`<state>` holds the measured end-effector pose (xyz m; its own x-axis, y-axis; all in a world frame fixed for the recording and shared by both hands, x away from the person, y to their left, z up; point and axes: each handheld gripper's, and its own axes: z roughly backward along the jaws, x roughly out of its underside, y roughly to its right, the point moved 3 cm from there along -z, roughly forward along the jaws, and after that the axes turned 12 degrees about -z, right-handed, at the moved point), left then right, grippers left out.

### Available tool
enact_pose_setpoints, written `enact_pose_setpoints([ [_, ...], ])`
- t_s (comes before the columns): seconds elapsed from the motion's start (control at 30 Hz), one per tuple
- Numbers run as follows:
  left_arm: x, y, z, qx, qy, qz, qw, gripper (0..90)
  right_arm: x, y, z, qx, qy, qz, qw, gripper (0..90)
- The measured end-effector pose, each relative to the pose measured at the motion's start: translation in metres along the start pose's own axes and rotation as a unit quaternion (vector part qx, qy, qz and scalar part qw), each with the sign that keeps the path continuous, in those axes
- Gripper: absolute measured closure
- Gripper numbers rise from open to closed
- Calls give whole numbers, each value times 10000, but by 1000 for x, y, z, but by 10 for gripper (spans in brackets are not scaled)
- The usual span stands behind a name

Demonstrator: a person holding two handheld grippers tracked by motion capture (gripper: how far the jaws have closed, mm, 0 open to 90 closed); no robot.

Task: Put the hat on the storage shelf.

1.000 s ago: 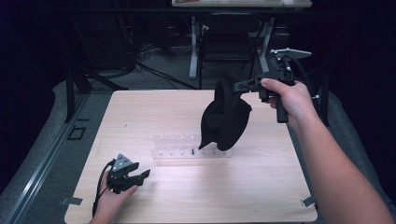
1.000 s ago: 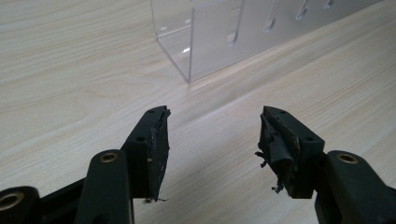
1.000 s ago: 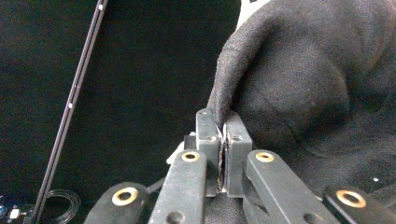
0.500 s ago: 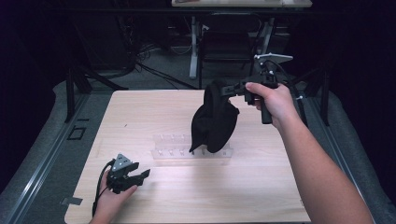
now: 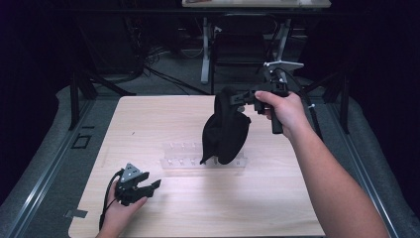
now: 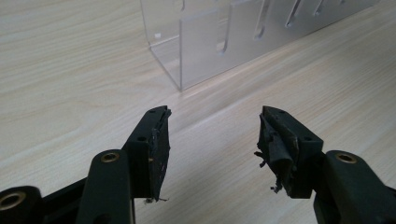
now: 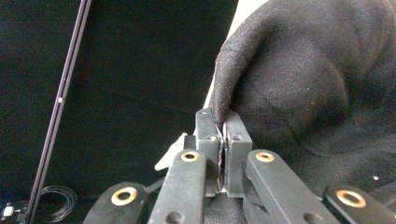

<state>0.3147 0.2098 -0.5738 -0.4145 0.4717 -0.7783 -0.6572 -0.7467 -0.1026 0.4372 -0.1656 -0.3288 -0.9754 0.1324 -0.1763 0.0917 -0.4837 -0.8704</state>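
Step in hand: carrying. The right gripper [image 5: 241, 97] holds a black cloth [image 5: 225, 131] in the air over the middle of the wooden table [image 5: 163, 116], above a clear acrylic rack [image 5: 183, 154].
Right gripper, state: jaws pressed together on a fold of the cloth's edge; in the right gripper view the fabric [image 7: 308, 79] rises from between the two pads.
Black cloth, place: hangs limp from the pinch point, its lower end in front of the right end of the rack. Whether it touches the rack cannot be told.
Left gripper, state: jaws spread, nothing between them [image 6: 212, 144]. It rests low at the near left of the table [image 5: 143, 186], pointed toward the rack's near corner [image 6: 180, 51], apart from it.
Acrylic rack: a slotted, transparent stand lying across the table's centre; its slots look empty.
Progress, judged: the cloth is lifted and not yet set down or draped.
Next move, judged: lowering the cloth under control onto or beside the rack, keeping the pinch until the fabric settles.
Risk, judged: the hanging end may snag or shift the light rack; the idle left gripper is placed to steady it.
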Motion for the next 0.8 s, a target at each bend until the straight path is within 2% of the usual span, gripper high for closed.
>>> enact_pose_setpoints([
  [0.13,-5,4,0,62,76,-27,9999,439,0,0,-3,-58,4,2,10000,878],
  [0.27,-16,8,1,267,274,-3,9993,449,1,-1,-8,-101,-20,30,9999,874],
  [0.33,-23,11,2,288,352,5,9990,464,2,-1,-11,-133,-35,24,9999,871],
  [0.37,-26,11,4,347,348,-52,9988,470,2,-1,-12,-152,-17,6,9999,870],
  [0.53,-46,13,4,212,459,-131,9986,498,2,-2,-15,-202,-28,-19,9998,866],
  [0.67,-60,17,2,294,561,-158,9979,499,1,-3,-17,-271,-14,-40,9996,863],
  [0.8,-70,23,-2,351,544,-258,9976,505,1,-3,-19,-325,-22,-47,9995,860],
])
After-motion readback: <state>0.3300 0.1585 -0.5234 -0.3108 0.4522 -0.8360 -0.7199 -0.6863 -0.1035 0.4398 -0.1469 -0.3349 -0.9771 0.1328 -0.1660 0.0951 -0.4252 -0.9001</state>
